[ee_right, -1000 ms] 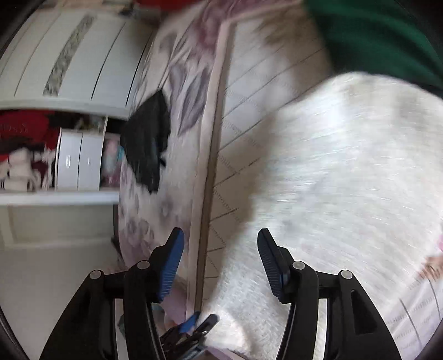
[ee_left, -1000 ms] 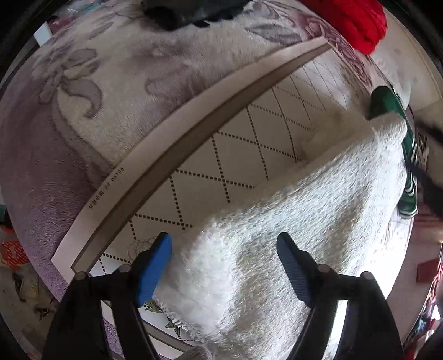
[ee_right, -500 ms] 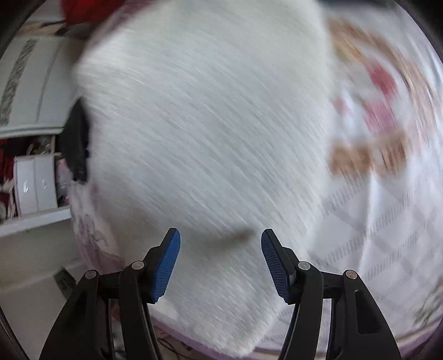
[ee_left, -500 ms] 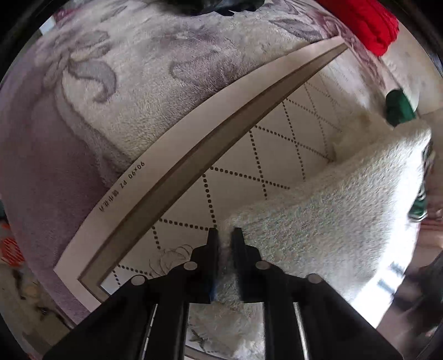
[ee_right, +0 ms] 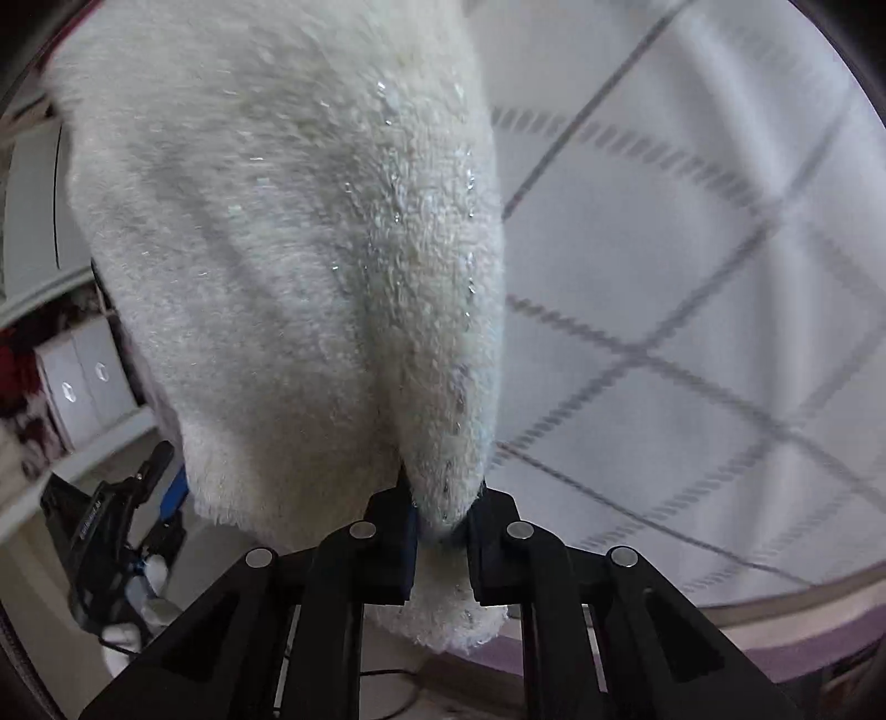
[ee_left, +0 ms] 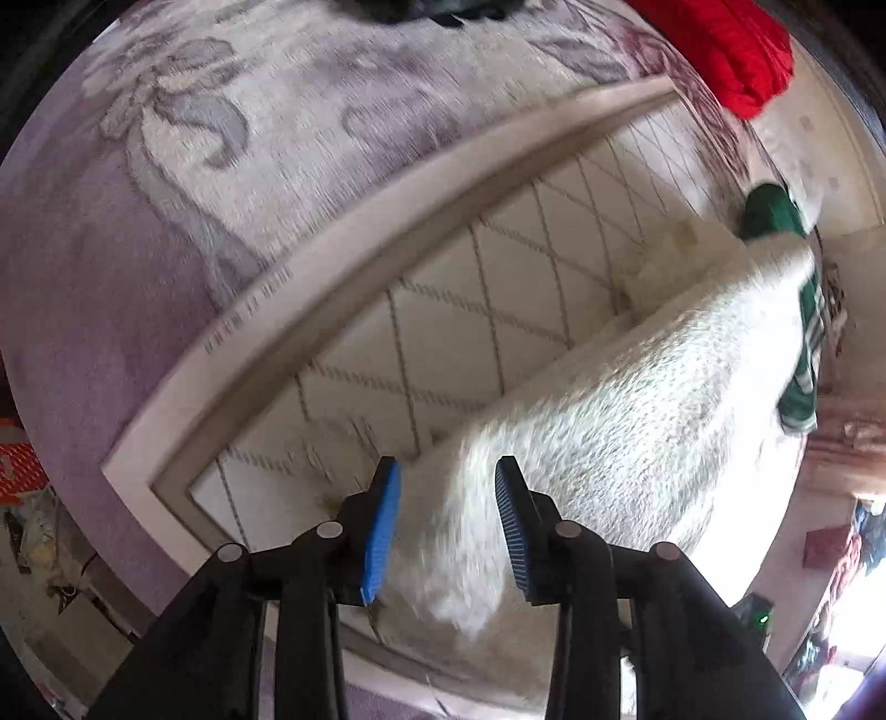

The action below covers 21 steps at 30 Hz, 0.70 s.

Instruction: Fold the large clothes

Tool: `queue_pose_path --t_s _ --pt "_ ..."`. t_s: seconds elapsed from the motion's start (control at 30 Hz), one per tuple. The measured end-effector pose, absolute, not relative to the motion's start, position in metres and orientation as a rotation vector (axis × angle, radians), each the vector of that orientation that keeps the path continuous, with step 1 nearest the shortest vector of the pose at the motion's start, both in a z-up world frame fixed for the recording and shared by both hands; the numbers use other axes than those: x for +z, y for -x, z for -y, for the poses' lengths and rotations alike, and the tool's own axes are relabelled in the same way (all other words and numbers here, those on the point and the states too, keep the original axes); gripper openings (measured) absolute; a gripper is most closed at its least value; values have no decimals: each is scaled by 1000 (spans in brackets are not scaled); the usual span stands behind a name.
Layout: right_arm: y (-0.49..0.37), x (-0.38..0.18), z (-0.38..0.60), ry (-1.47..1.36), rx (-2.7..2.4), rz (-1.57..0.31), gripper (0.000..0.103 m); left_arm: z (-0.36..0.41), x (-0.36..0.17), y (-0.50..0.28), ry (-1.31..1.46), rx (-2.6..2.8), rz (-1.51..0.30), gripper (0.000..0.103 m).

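A fluffy white garment [ee_left: 626, 410] lies stretched over a cream mat [ee_left: 443, 310] with a dotted diamond pattern. My left gripper [ee_left: 447, 526] is open, its blue pads [ee_left: 382, 526] on either side of the garment's near corner without pinching it. My right gripper [ee_right: 440, 518] is shut on a bunched fold of the same white garment [ee_right: 288, 221], which hangs lifted in front of it above the mat [ee_right: 692, 277]. The left gripper also shows in the right wrist view [ee_right: 127, 515], at the lower left.
A purple floral rug [ee_left: 183, 138] surrounds the mat. A red garment [ee_left: 725, 44] and a dark one [ee_left: 432, 8] lie at the far edge. A green striped garment [ee_left: 797, 310] lies beside the white one. White drawers [ee_right: 83, 382] stand at the left.
My left gripper was shut on the garment's corner half a second ago and has now opened. My right gripper, open before, has closed on a fold of the garment and lifted it.
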State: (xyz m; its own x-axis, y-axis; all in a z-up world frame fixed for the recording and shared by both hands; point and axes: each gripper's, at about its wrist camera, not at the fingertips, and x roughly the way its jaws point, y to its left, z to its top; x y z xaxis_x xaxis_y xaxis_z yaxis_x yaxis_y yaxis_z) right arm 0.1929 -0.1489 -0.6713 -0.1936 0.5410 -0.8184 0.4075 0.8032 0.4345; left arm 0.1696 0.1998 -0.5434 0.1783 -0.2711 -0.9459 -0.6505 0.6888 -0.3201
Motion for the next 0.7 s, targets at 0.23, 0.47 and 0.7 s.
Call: queue_pose_path --t_s 0.23,0.47,0.7 --pt "-190 -641 234 -424 24 -1871 17 -119 -548 -164 797 173 -1529 59" --pt "-225 -615 279 -402 -8 -1883 30 -50 -521 -233 642 56 -1464 81" --pt "-316 -563 258 -451 94 -1612 59 -74 -552 -338 506 267 -1398 84"
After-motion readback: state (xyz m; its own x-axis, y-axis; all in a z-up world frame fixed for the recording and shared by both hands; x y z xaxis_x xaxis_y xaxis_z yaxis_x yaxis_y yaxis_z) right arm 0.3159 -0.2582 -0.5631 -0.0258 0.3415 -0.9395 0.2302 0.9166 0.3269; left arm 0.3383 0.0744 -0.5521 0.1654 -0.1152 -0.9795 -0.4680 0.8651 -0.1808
